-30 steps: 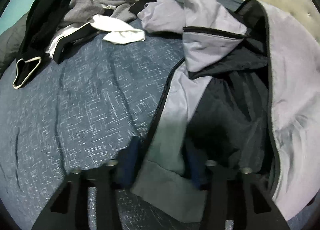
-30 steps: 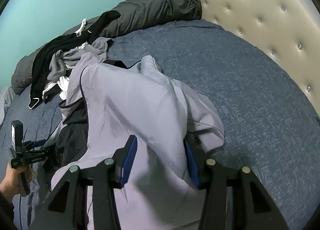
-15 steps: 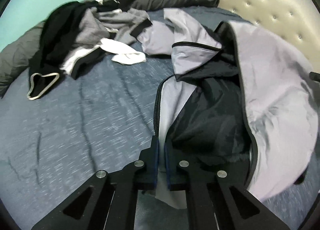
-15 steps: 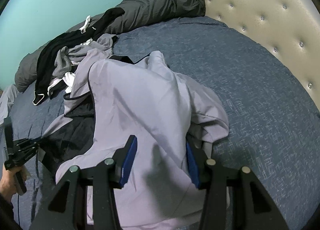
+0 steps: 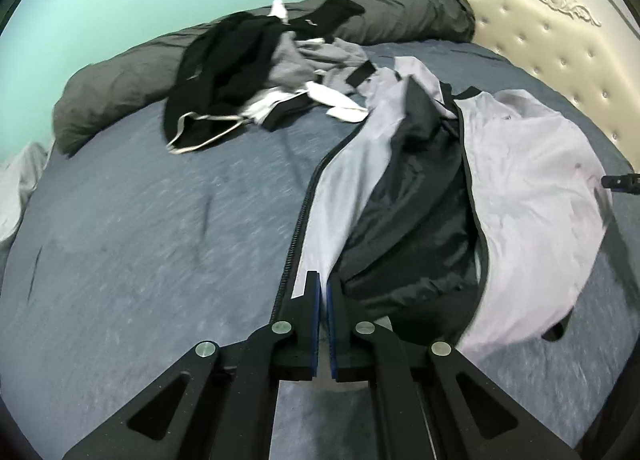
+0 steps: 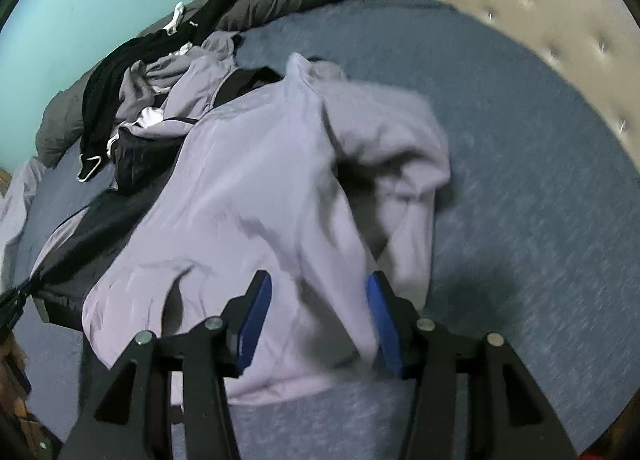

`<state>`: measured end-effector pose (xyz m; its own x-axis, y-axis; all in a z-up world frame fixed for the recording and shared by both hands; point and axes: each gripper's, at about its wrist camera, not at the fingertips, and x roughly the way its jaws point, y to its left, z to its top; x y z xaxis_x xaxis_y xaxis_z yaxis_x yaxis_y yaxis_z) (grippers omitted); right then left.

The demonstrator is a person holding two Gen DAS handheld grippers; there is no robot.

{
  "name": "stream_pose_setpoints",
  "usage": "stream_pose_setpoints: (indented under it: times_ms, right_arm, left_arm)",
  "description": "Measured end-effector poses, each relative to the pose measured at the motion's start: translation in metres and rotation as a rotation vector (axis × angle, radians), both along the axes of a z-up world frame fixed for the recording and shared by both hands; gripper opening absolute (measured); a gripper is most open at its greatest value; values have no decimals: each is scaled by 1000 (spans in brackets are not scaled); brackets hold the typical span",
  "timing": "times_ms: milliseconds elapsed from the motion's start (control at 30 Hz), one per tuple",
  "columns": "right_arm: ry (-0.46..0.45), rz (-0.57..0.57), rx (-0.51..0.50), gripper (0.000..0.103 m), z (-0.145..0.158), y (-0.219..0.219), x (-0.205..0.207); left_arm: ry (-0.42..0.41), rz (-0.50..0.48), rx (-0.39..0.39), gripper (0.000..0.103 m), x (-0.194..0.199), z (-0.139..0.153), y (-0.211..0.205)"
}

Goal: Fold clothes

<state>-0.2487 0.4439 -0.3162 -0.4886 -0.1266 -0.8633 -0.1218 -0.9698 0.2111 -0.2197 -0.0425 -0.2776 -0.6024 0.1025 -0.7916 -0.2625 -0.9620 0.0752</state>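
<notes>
Left tongs clamped on lilac jacket hem, blue bedsheet

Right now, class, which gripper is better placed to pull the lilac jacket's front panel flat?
Left. The left gripper is already shut on the lilac jacket at its zipper-side hem. The right gripper hangs open over the other panel.

A bed w/ a mottled blue-grey sheet fills most of both views. Behind it, a plain turquoise wall. At the head stands a cream button-tufted headboard w/ carved scrollwork along the top edge and a turned post at its corner. A dark grey rolled duvet lies along the bed's far side, against the wall. Light is dim and even.
</notes>
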Motion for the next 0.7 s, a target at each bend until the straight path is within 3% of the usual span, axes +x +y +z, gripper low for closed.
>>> stream_pose_setpoints:
  times_ms: [300,467,567,633,700]
  right_arm:
    - [-1,61,-39,51,15,-45,21]
    - [0,86,-38,51,20,-54,27]
    - [-6,70,-52,51,18,-54,24]
    - [-11,59,-66,51,16,-50,24]
    - [-14,62,-62,51,14,-49,23]
  left_arm:
    - [0,79,3,3,77,7,-65]
    - [-54,32,-30,5,97,-3,-57]
    - [-47,15,-26,6,92,3,-44]
    - [-39,9,-1,19,84,9,-37]
    - [-31,4,25,40,76,16,-30]
